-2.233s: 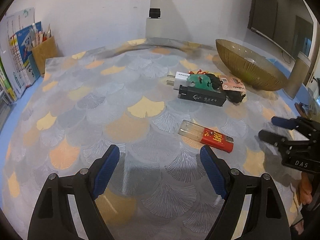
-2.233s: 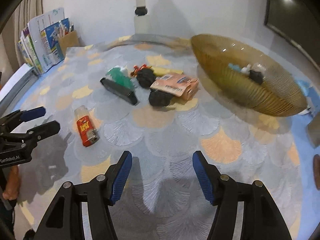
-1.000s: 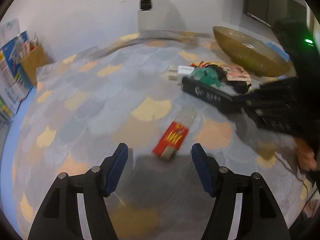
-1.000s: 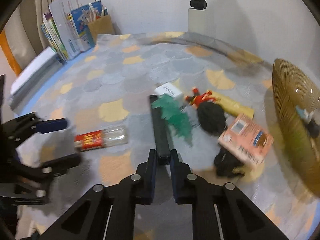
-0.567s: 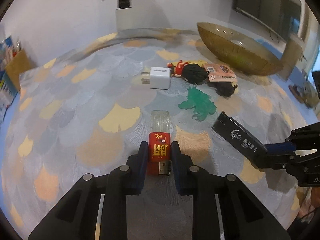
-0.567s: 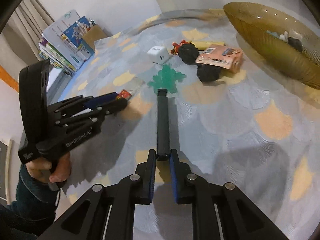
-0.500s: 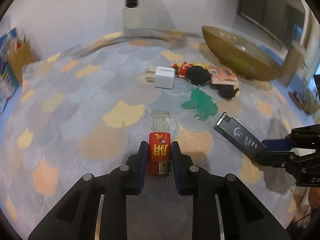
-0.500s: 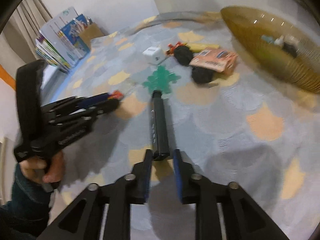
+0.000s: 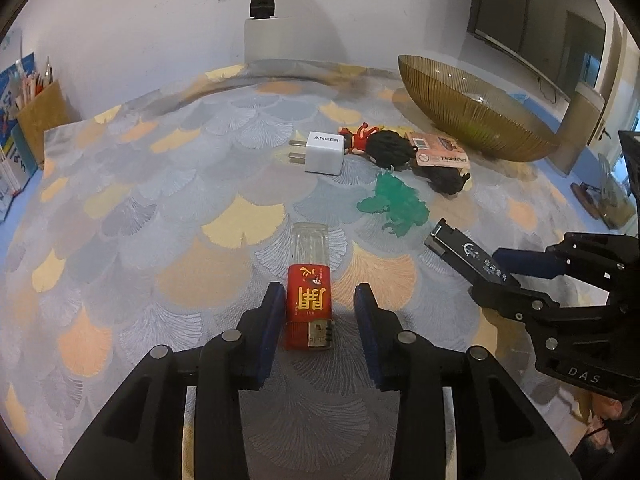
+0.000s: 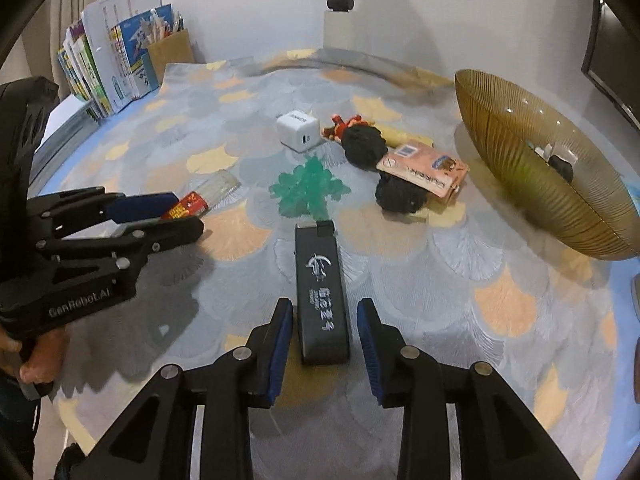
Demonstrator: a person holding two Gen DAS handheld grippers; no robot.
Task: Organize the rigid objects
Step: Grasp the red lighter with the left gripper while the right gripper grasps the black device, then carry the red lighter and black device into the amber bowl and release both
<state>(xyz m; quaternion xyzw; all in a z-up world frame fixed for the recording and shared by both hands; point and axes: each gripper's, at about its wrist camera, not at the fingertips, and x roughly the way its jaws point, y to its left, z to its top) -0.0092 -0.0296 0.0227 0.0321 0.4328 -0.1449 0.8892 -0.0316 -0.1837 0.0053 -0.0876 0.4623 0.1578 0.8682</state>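
A red and clear lighter (image 9: 309, 288) lies on the patterned tablecloth between the pads of my left gripper (image 9: 316, 310), which is open with gaps on both sides. A black rectangular case (image 10: 322, 292) lies on the cloth between the pads of my right gripper (image 10: 324, 330), also open and not touching it. The lighter also shows in the right wrist view (image 10: 200, 198), and the black case in the left wrist view (image 9: 466, 256). Further back lie a white charger (image 9: 322, 152), a green toy (image 9: 394, 202), black toys (image 10: 364, 144) and an orange card (image 10: 424, 172).
A gold ribbed bowl (image 10: 548, 172) with small items stands at the right. Books and a pen holder (image 10: 120, 64) stand at the back left. A white post (image 9: 262, 12) rises at the table's far edge.
Both grippers have opened: the left let go of the lighter and the right let go of the black case, and both objects now rest on the cloth near the front.
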